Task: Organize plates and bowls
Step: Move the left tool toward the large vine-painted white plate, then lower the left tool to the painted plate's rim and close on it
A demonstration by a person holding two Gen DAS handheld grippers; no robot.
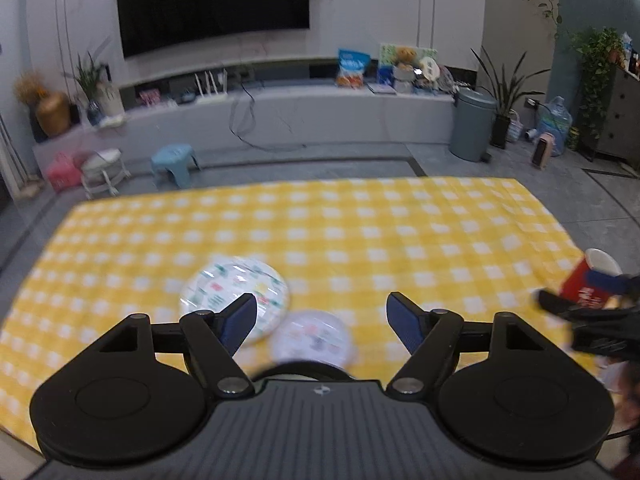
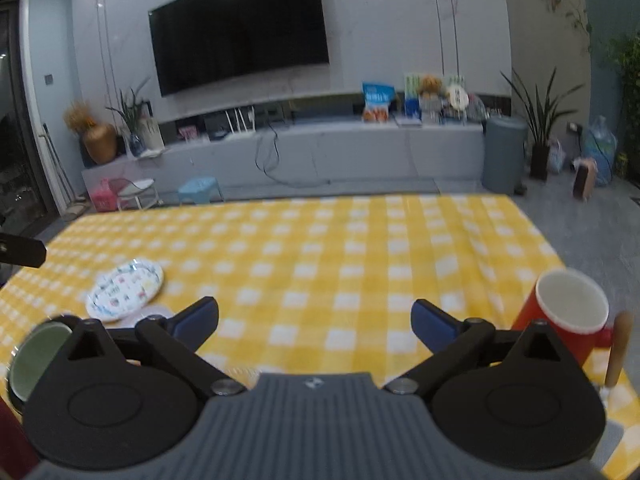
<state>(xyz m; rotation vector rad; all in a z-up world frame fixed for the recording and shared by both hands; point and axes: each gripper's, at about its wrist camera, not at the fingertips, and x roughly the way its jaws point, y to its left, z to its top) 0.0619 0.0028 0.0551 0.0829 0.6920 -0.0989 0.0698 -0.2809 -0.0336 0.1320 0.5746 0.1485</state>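
Observation:
A patterned paper plate [image 1: 234,292] lies on the yellow checked tablecloth [image 1: 360,232], with a smaller patterned plate or bowl [image 1: 312,340] just right of it. My left gripper [image 1: 322,320] is open and empty, held above these two. In the right wrist view the patterned plate [image 2: 125,291] lies at the left, and a green bowl [image 2: 38,354] sits at the near left edge, partly hidden by the gripper body. My right gripper [image 2: 314,320] is open and empty over bare cloth. It also shows in the left wrist view [image 1: 592,312] at the far right.
A red paper cup [image 2: 568,320] with a white inside stands at the table's right edge, also seen in the left wrist view [image 1: 588,280]. A wooden handle [image 2: 618,348] lies beside it. Beyond the table are a blue stool [image 1: 174,162] and a grey bin [image 1: 472,124].

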